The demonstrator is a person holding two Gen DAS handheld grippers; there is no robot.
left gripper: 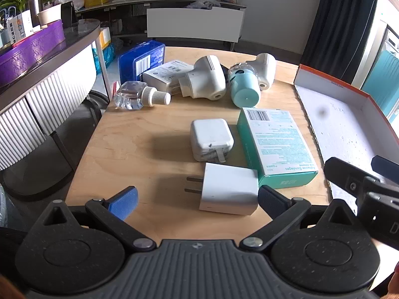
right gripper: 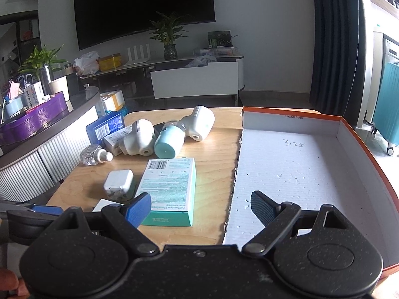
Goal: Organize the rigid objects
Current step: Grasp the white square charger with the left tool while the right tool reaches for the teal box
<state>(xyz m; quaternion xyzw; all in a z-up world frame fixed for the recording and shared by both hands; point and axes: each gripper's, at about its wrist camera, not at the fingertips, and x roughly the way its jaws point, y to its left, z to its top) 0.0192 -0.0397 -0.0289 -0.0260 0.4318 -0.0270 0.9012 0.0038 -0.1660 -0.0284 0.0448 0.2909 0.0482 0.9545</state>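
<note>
My left gripper [left gripper: 197, 203] is open, its pads either side of a white plug adapter [left gripper: 229, 189] lying on the wooden table [left gripper: 139, 134]. Beyond it lie a white folding charger [left gripper: 210, 138], a teal bandage box [left gripper: 276, 144], a clear bottle [left gripper: 139, 96], two white plug-in devices [left gripper: 204, 78], a light-blue device [left gripper: 243, 86], a white carton [left gripper: 165, 73] and a blue case [left gripper: 142, 58]. My right gripper [right gripper: 200, 210] is open and empty over the near-left edge of the orange-rimmed cardboard tray [right gripper: 359, 164]. The bandage box [right gripper: 168, 189] lies by its left finger.
The tray [left gripper: 349, 122] fills the table's right side. A grey counter [left gripper: 49, 57] with a purple tin [left gripper: 30, 49] stands left of the table. A TV console, plants and a dark curtain stand at the back. A teal suitcase [right gripper: 389, 104] stands at the far right.
</note>
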